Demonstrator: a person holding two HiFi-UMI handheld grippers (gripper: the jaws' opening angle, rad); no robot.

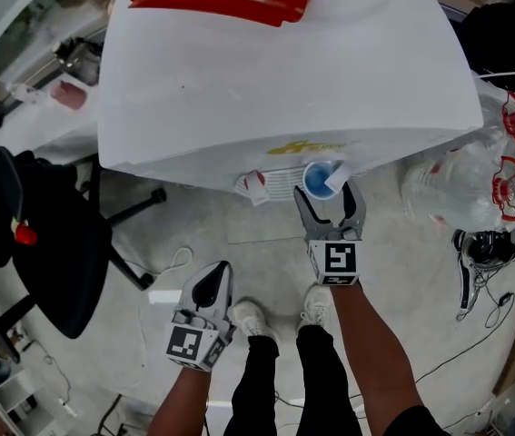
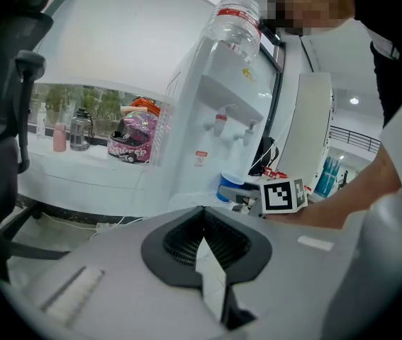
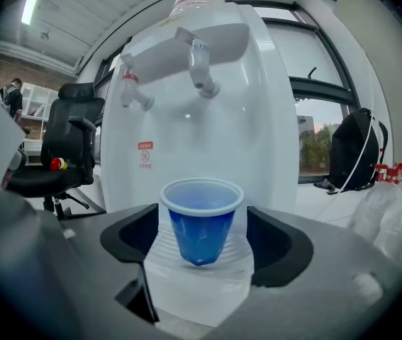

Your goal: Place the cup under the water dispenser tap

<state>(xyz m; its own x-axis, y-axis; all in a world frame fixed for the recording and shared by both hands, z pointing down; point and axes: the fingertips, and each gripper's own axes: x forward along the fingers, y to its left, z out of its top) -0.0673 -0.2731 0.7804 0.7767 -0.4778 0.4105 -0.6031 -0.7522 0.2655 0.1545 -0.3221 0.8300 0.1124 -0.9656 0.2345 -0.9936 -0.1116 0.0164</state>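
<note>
Right claw (image 3: 204,257) stands wide open, its pads clear of the blue cup (image 3: 201,222) that sits between them. The cup stands upright on the ribbed drip tray (image 3: 201,285) of the water dispenser (image 1: 275,80), beneath a white tap (image 3: 202,66). Left claw (image 2: 202,222) is closed and empty, held low, well apart from the dispenser.

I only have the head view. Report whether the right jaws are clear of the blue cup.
Observer: In the right gripper view, the right gripper has its jaws wide apart, with a gap on each side of the blue cup.
Operator: Confirm the cup is set down.
Observer: It stands upright on the ribbed drip tray.
Operator: Check the left one.
Observer: The left gripper has its jaws together, with nothing between them.
</note>
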